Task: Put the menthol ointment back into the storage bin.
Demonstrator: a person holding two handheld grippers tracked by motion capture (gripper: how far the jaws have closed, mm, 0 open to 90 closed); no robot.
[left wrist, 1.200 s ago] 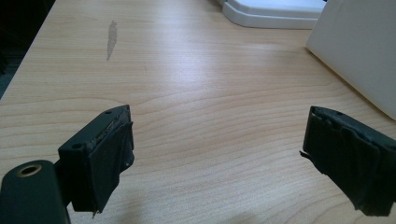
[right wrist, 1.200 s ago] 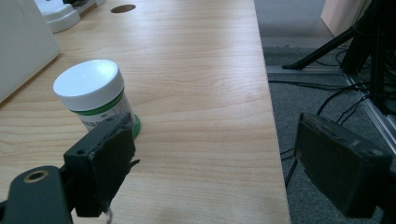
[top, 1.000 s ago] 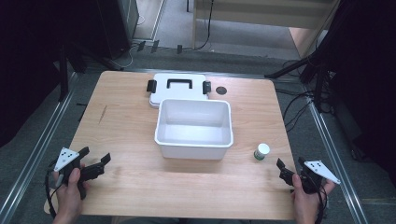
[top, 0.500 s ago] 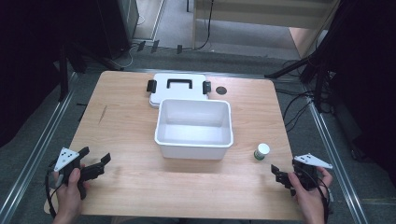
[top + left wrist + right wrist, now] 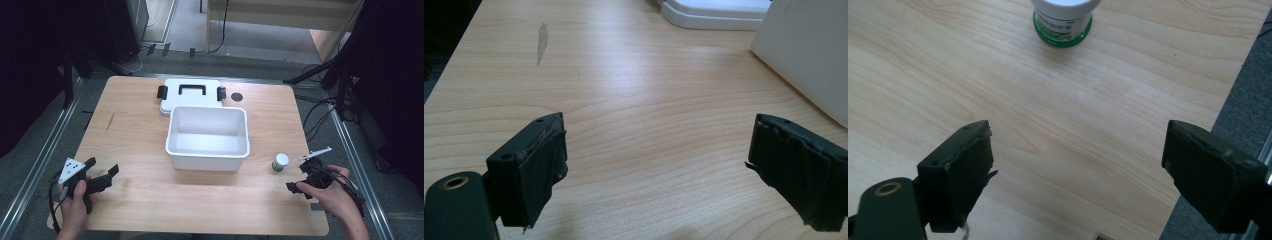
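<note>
The small jar (image 5: 280, 162), white-capped with a green label, stands upright on the table (image 5: 150, 145) near its right edge, just right of the white bin (image 5: 208, 134) and a little ahead of your right gripper (image 5: 299, 183). In the right gripper view the jar (image 5: 1063, 15) sits straight ahead of the jaws, which stand wide apart with nothing between them.

The main risk is a knock: the jar is narrow and light-looking, so if one pad reaches it before the other, it will likely tip or skid toward the table edge, which lies close on that side. Closing too high on the cap could also let it pivot out of the grip. Come in level, with the jar centred between the pads.

Your left gripper (image 5: 102, 180) rests at the near left corner, jaws spread and empty, well clear of the work.

The bin is open and empty, its near wall the one thing to clear if the jar goes in. Its lid (image 5: 190, 95) with the black handle lies flat behind it, and a small dark disc (image 5: 237, 96) lies just right of the lid. Nothing stands between gripper and jar.
</note>
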